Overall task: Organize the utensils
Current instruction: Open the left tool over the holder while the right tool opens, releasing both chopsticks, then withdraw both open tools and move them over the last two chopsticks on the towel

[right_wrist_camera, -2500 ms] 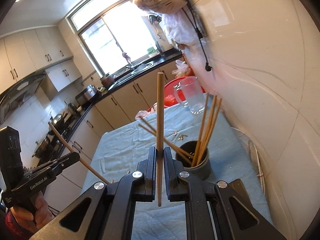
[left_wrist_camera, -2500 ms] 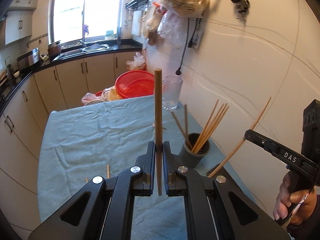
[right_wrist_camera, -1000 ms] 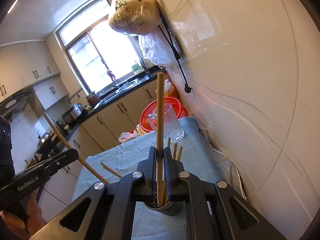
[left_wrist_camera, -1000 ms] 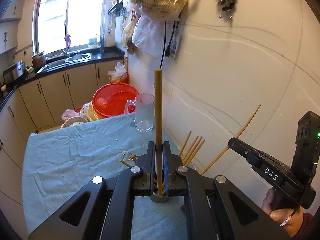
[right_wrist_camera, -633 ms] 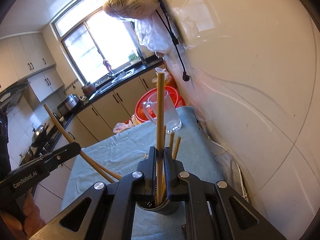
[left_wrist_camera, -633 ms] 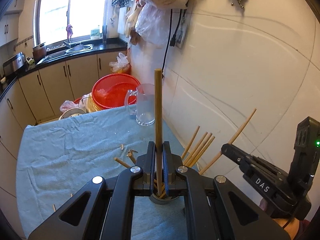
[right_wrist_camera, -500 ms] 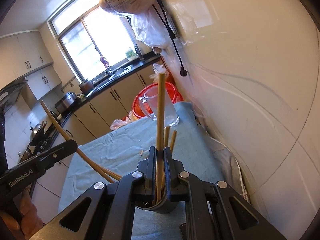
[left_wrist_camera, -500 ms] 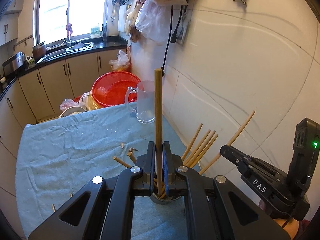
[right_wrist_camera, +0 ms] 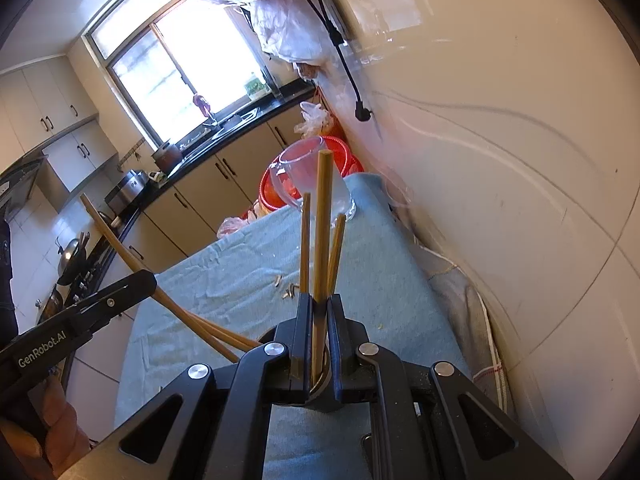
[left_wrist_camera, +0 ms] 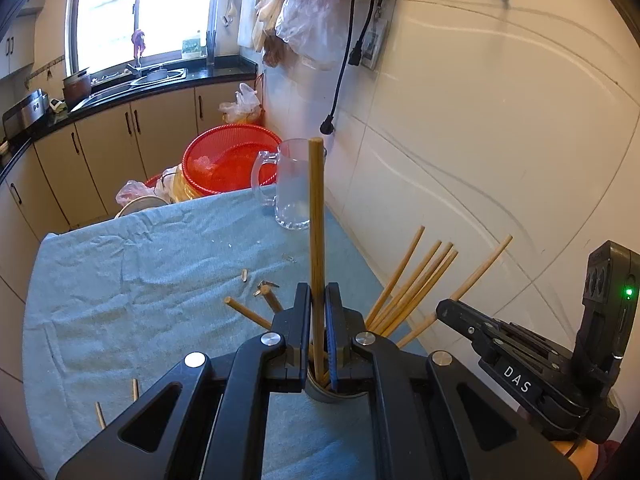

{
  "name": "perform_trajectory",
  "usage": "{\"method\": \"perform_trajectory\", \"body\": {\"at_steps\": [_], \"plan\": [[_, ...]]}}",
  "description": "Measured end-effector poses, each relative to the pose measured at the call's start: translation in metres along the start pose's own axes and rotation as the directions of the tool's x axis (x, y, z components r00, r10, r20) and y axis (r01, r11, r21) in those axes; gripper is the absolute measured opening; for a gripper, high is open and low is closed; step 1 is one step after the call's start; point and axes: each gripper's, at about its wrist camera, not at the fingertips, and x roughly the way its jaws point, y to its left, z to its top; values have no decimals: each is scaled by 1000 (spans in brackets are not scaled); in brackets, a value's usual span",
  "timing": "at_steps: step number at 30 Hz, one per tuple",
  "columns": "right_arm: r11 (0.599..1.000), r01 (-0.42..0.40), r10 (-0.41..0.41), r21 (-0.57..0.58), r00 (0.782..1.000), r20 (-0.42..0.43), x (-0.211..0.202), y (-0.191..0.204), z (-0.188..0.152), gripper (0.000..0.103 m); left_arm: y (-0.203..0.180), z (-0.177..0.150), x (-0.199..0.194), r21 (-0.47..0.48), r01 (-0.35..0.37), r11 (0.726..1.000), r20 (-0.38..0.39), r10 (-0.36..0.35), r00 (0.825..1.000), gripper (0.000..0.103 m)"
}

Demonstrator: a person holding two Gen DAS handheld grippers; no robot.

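My left gripper [left_wrist_camera: 318,300] is shut on a wooden chopstick [left_wrist_camera: 316,216] held upright, its lower end inside the grey holder cup [left_wrist_camera: 334,394] just below the jaws. My right gripper [right_wrist_camera: 319,308] is shut on another chopstick [right_wrist_camera: 322,216], its lower end also in the cup [right_wrist_camera: 324,388]. Several chopsticks [left_wrist_camera: 412,280] lean in the cup. The right gripper shows at the right of the left wrist view [left_wrist_camera: 444,308]; the left gripper shows at the left of the right wrist view [right_wrist_camera: 148,278].
A blue-grey cloth [left_wrist_camera: 132,280] covers the table. A glass mug [left_wrist_camera: 292,188] stands at its far edge, a red basket [left_wrist_camera: 228,160] behind it. Small wood bits [left_wrist_camera: 264,288] and short sticks [left_wrist_camera: 100,414] lie on the cloth. A tiled wall [left_wrist_camera: 480,160] runs along the right.
Both grippers have come in over the cup and lowered, so the two held chopsticks now have their lower ends inside it.
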Motion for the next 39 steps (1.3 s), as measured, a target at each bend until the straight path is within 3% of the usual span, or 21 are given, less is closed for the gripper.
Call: {"method": "perform_trajectory", "body": {"at_steps": [15, 17, 23, 26, 39], "plan": [[1000, -11, 11, 8, 1000, -11, -1, -6, 2, 9, 2, -1, 9, -18, 11, 1000, -23, -11, 1000, 9], [1000, -10, 11, 10, 1000, -4, -4, -7, 4, 14, 3, 1, 7, -23, 11, 1000, -19, -11, 1000, 16], [999, 35, -36, 16, 997, 62, -24, -9, 9, 66, 6, 7, -12, -54, -15, 998, 48, 18, 999, 52], [996, 82, -84, 22, 993, 89, -33, -10, 11, 84, 9, 10, -23, -80, -35, 996, 88, 43, 995, 66], [991, 129, -132, 31, 986, 104, -52, -9, 4, 94, 22, 5, -56, -142, -96, 985, 166, 120, 979, 86]]}}
